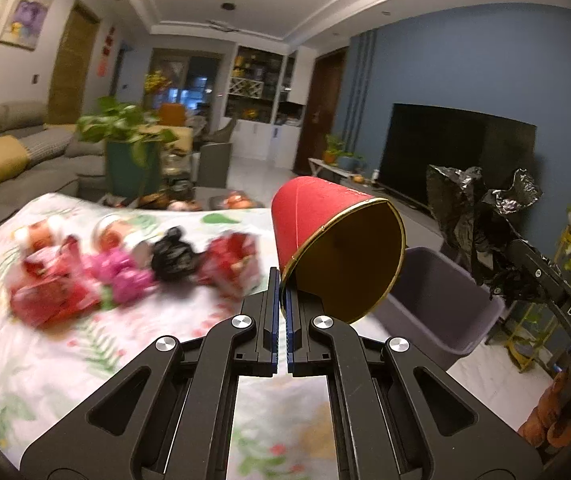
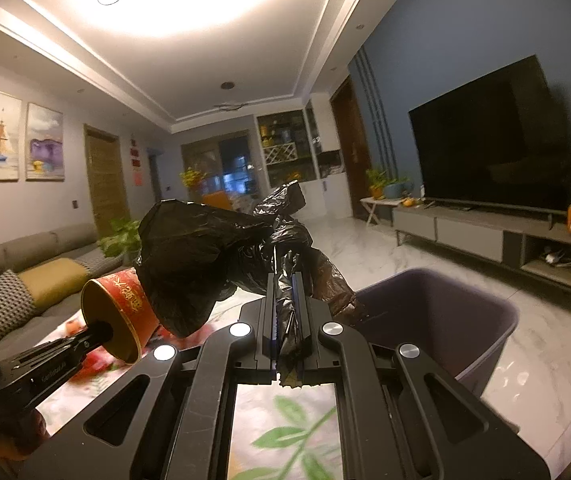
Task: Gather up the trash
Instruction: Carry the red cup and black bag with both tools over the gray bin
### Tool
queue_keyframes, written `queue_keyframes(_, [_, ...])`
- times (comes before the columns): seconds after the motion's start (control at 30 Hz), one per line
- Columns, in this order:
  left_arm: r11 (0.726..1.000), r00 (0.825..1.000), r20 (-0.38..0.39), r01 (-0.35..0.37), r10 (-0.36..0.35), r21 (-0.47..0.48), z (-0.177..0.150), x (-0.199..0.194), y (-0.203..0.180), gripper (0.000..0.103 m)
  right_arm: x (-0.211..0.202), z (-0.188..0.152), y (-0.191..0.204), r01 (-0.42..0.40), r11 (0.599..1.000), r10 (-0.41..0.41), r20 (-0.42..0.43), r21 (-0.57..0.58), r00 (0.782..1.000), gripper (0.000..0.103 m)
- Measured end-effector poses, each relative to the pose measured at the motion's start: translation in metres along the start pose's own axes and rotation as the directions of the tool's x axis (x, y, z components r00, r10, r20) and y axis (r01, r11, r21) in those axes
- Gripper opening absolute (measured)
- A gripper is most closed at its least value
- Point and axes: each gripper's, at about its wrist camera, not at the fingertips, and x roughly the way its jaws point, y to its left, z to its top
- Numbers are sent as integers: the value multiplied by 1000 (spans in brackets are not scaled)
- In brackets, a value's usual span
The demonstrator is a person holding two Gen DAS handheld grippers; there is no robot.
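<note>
Left gripper (image 1: 283, 280) pinching rim of red paper cup (image 1: 325, 236), gold-lined, tilting above the table. Right gripper (image 2: 285, 288) clamping crinkly black plastic bag (image 2: 205, 260) beside smooth grey bin (image 2: 445, 320).

I see a red cup (image 1: 309, 216) with a gold rim and gold-brown inside, a glossy black plastic bag (image 2: 205, 256), and a grey-purple bin (image 2: 441, 320). The tabletop (image 1: 65, 360) cloth is white with green leaves and pink-red flowers, strewn with red, pink and black wrappers (image 1: 125, 272).
</note>
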Motion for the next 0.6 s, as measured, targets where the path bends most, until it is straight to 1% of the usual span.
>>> queue_keyframes(0.1, [999,999,-2,44,-44,23,6,15,-22,2,2,4,-12,41,999,-41,17,5,999,7])
queue_keyframes(0.3, [993,994,-2,108,-108,57,12,43,-56,2,6,8,-37,114,993,-115,33,22,993,7])
queue_keyframes(0.47, [986,988,-23,157,-156,63,11,68,-78,2,12,8,-55,152,988,-153,32,34,988,7])
queue_keyframes(0.6, [980,984,-32,178,-176,89,9,84,-97,2,18,9,-67,169,984,-171,26,48,985,7])
